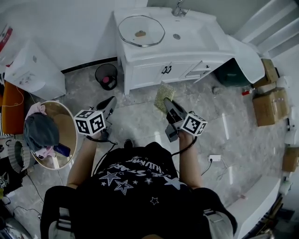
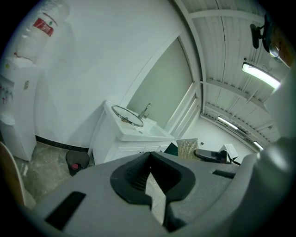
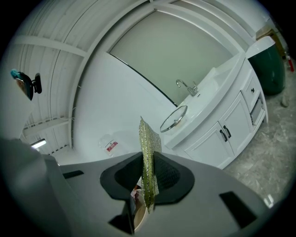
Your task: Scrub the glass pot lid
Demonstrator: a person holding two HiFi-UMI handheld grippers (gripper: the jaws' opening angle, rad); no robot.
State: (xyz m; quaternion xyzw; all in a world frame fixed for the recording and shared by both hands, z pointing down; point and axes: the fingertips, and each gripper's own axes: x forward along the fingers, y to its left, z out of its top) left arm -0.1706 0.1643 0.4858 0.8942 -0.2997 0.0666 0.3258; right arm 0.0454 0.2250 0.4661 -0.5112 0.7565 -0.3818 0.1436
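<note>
The glass pot lid (image 1: 140, 31) lies flat on the left end of a white vanity counter (image 1: 205, 39), beside the sink and faucet (image 1: 179, 8). It also shows in the left gripper view as the lid (image 2: 126, 115) and in the right gripper view as the lid (image 3: 174, 118). Both grippers are held out over the floor, well short of the vanity. My left gripper (image 1: 108, 106) is shut with nothing in it. My right gripper (image 1: 167, 103) is shut on a gold-green scouring pad (image 1: 164, 94), which stands upright between its jaws as the pad (image 3: 149, 148).
A black waste bin (image 1: 106, 75) stands on the floor left of the vanity. A white water dispenser (image 1: 35, 70) is at the left wall, and a round table (image 1: 65, 123) with clutter sits nearer. Cardboard boxes (image 1: 268, 105) and a green bin (image 1: 232, 74) are at the right.
</note>
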